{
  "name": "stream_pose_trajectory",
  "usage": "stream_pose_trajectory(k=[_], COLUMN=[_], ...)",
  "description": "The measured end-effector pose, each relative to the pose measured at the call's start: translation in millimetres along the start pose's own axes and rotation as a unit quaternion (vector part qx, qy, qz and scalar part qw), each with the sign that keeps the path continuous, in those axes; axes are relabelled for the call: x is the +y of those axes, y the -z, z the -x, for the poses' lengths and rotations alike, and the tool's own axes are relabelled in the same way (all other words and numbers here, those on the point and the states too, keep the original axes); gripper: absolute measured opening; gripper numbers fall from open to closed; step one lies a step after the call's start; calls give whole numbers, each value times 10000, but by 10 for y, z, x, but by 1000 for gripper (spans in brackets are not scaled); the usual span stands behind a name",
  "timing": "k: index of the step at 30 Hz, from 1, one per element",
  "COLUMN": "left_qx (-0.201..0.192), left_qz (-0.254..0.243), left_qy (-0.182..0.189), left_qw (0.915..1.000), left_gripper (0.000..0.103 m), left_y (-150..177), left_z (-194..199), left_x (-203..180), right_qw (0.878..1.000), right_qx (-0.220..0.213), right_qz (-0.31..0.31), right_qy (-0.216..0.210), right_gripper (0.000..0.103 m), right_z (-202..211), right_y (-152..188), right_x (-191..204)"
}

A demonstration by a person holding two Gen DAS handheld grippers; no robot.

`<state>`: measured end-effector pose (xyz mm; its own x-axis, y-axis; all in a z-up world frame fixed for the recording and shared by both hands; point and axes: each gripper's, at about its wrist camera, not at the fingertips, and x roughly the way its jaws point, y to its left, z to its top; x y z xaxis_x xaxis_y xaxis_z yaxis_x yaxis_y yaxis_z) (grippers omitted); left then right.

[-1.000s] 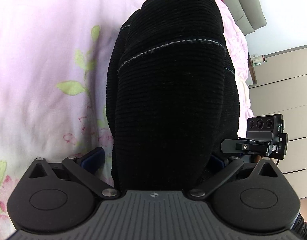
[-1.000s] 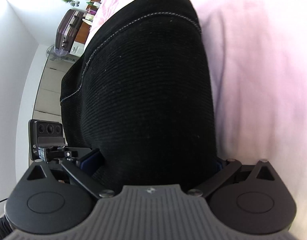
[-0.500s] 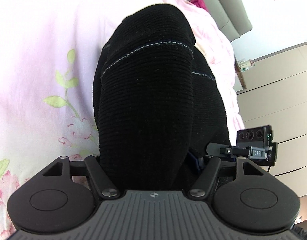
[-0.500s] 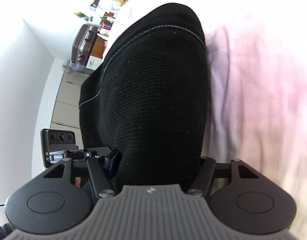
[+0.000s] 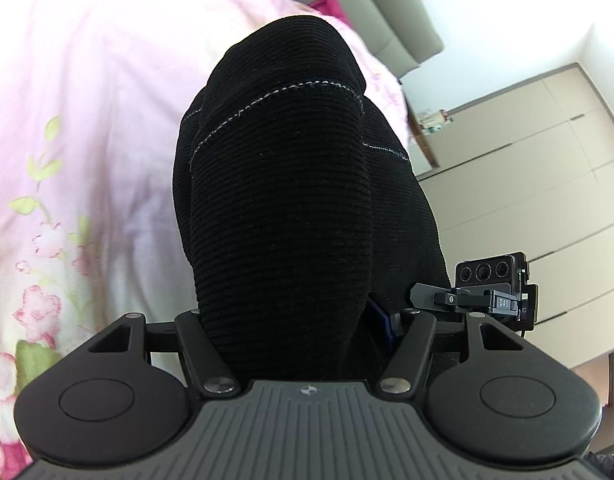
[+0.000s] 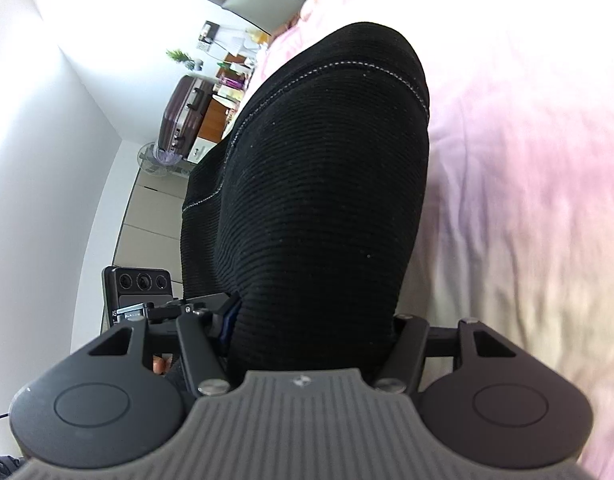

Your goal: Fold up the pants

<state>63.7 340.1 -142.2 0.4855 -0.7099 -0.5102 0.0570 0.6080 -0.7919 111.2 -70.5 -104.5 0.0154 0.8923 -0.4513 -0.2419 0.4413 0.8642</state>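
Black ribbed pants (image 5: 283,216) with pale stitched seams fill the middle of both wrist views, bunched into a thick roll that rises off a bed (image 5: 87,100) covered in pink floral bedding. In the left wrist view the roll lies toward the bed's right-hand edge, with the flowered cover spreading away to the left. In the right wrist view the same pants (image 6: 319,208) lie along the bed's left edge, with plain pink cover (image 6: 527,200) to the right.

The left gripper (image 5: 291,320) points forward and somewhat downward. Its jaws are closing on the thick bunch of fabric wedged between them, and a blue pad shows against the cloth on the right side. The right gripper (image 6: 315,320) also angles gently downward, its jaws clamped at a middling width on the roll of cloth.

Compared with a second ago, both grippers' jaws have drawn in from wide apart, both hands sit higher, and more of the room shows beyond the bed: a grey headboard (image 5: 391,20), pale wardrobe doors (image 5: 527,160), and a dark suitcase (image 6: 183,116) beside a fan.
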Motion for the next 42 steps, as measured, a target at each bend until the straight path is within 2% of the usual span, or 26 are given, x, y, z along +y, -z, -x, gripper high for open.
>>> stream_pose_trajectory(k=[3, 8, 15, 21, 23, 29, 34, 37, 38, 40, 42], left_qx=[-93, -248, -500, -774, -863, -922, -841, -627, -599, -688, -727], left_qz=[-91, -126, -111, 22, 40, 490, 973, 1282, 1270, 1208, 1119], left_qy=[25, -75, -343, -580, -766, -1273, -1557, -1942, -2013, -1949, -1984], left_qw=[9999, 9996, 9981, 9953, 9933, 9864, 9794, 9705, 9694, 9709, 9710], left_gripper=[72, 72, 72, 72, 72, 72, 72, 73, 75, 77, 76], left_y=[38, 65, 105, 32, -110, -407, -424, -349, -315, -273, -277], left_z=[22, 54, 252, 345, 557, 982, 1031, 838, 786, 717, 736], left_x=[-85, -115, -68, 93, 248, 1109, 1836, 2132, 2134, 2139, 2034], right_qw=[9999, 9995, 9986, 9968, 9959, 9939, 9914, 9911, 9908, 9899, 9893], right_qx=[-54, -61, 101, 319, 395, 703, 1049, 1246, 1319, 1407, 1420], right_qz=[134, 298, 433, 615, 631, 437, 278, 56, -7, 149, 312], right_qy=[2, -16, -280, -402, -517, -734, -730, -461, -291, 56, 82], right_gripper=[57, 57, 57, 57, 57, 57, 57, 59, 63, 71, 72], right_z=[192, 241, -96, -682, -951, -2109, -3009, -3399, -3488, -3588, -3524], right_y=[117, 212, 297, 99, -11, -239, -250, -185, -151, -78, -74], right_x=[158, 462, 760, 1154, 1274, 1340, 1194, 923, 832, 719, 667])
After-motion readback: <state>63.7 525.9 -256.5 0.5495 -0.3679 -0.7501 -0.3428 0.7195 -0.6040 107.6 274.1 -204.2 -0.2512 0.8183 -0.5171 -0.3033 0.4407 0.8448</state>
